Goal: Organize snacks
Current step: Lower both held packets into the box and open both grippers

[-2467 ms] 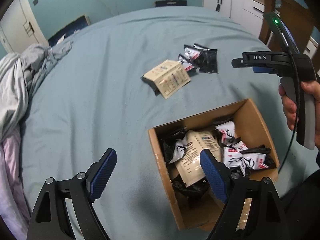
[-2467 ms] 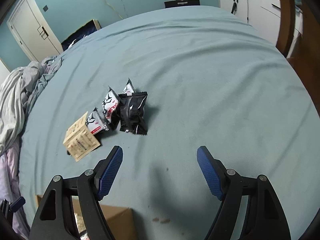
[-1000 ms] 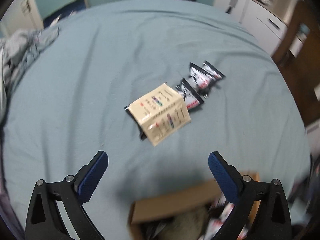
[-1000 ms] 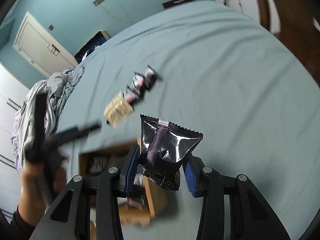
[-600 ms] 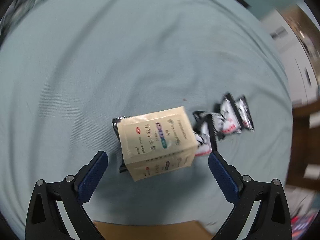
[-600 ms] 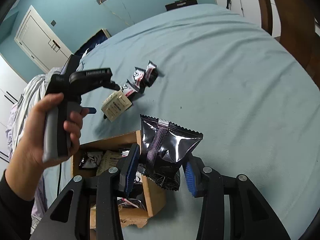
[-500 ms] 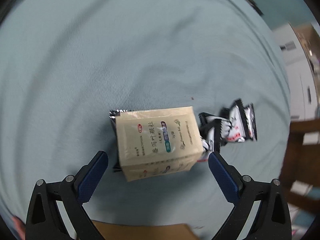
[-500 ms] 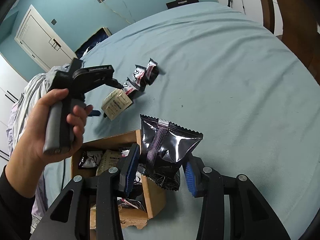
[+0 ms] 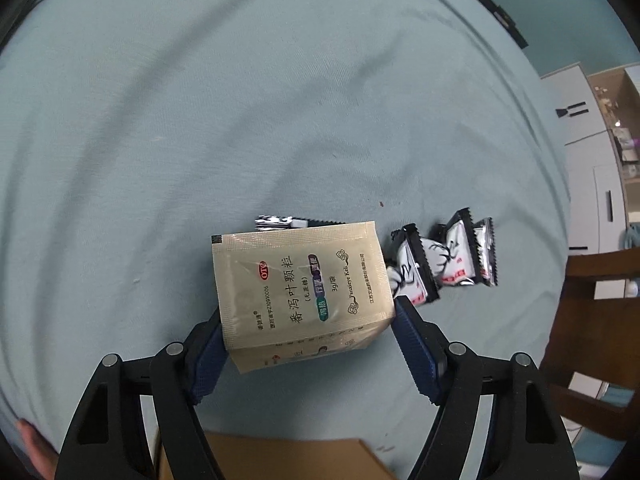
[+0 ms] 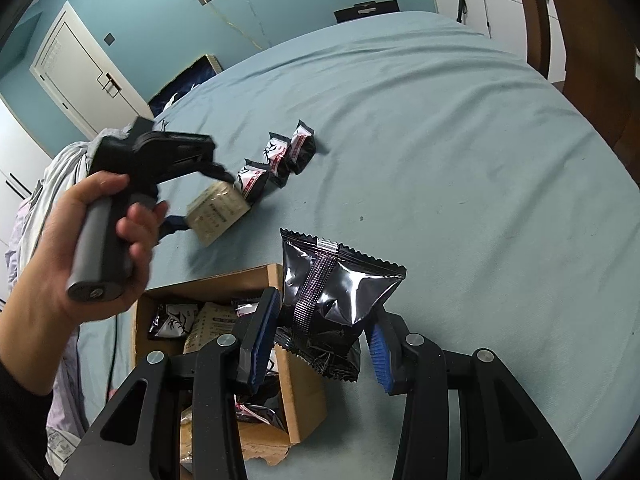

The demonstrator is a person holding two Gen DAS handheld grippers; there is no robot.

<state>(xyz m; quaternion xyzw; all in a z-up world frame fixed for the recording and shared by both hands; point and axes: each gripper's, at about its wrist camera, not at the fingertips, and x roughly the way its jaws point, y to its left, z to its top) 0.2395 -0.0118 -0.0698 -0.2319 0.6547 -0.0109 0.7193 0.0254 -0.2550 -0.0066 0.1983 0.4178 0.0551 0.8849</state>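
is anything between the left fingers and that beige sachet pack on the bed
Nothing visible. The left gripper is closing with the beige sachet pack directly between its fingers. A black packet edge peeks out behind it, and the black-and-white snack packets lie off to one side.

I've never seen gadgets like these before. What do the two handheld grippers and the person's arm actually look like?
Each gripper, the left gripper and the right gripper, has two black skeletal arms with triangular cut-outs and silver rivets, ending in blue ribbed pads. The right view shows the left tool as a black body on a grey pistol-style handle, with a thin black cable below. The person wears a dark sleeve.
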